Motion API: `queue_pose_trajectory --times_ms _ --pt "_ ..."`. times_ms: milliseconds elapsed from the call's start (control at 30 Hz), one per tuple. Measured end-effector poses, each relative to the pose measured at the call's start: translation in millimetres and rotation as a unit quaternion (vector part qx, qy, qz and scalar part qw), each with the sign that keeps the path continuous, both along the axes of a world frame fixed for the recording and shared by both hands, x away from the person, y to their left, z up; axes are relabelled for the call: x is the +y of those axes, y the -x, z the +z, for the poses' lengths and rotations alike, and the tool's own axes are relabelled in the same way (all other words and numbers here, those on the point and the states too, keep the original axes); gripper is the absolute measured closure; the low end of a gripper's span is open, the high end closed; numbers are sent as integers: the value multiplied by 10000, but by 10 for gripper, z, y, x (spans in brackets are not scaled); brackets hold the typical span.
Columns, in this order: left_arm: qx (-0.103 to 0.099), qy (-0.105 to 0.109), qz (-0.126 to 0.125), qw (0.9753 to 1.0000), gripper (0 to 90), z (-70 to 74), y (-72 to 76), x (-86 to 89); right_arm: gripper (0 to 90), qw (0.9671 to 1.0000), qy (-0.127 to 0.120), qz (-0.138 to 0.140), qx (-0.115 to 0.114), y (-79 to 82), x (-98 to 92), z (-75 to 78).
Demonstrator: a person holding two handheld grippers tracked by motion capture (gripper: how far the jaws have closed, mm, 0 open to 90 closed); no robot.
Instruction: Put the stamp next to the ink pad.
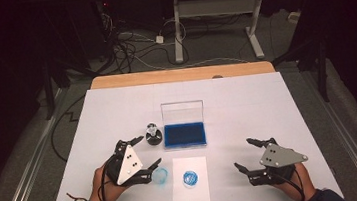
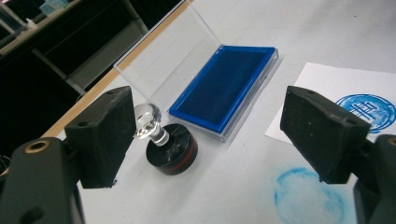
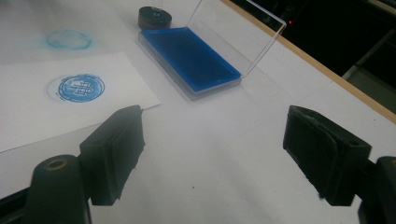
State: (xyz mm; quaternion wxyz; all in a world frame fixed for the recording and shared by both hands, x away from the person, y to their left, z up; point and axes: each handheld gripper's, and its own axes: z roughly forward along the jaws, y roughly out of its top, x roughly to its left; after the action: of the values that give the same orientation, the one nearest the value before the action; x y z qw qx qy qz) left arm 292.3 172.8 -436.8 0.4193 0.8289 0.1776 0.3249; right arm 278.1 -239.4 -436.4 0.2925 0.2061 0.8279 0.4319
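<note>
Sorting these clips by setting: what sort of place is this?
Probably a lab or recording workspace: a paper-covered table under dark surroundings, loose cables on the floor, and an adjustable desk frame behind.

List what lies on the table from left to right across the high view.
Left hand-held gripper → round stamp → faint blue ring print → ink pad case → right hand-held gripper.
</note>
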Motion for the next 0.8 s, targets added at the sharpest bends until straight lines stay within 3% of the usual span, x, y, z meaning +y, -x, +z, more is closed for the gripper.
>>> queue_pose_trajectory --times_ms 300,367,600,800 --pt "171 8 235 9996 175 -163 65 147 204 10000 -9 -57 -16 15 -14 -15" --pt "228 -81 272 9993 175 -214 74 179 203 10000 -9 -65 -16 18 -18 -23" --pt "596 -99 423 9973 175 -371 107 329 201 9999 -22 -164 -51 39 -61 -33" --pt "735 -154 462 9961 175 -438 135 404 201 9998 -28 -166 -56 45 -56 -41"
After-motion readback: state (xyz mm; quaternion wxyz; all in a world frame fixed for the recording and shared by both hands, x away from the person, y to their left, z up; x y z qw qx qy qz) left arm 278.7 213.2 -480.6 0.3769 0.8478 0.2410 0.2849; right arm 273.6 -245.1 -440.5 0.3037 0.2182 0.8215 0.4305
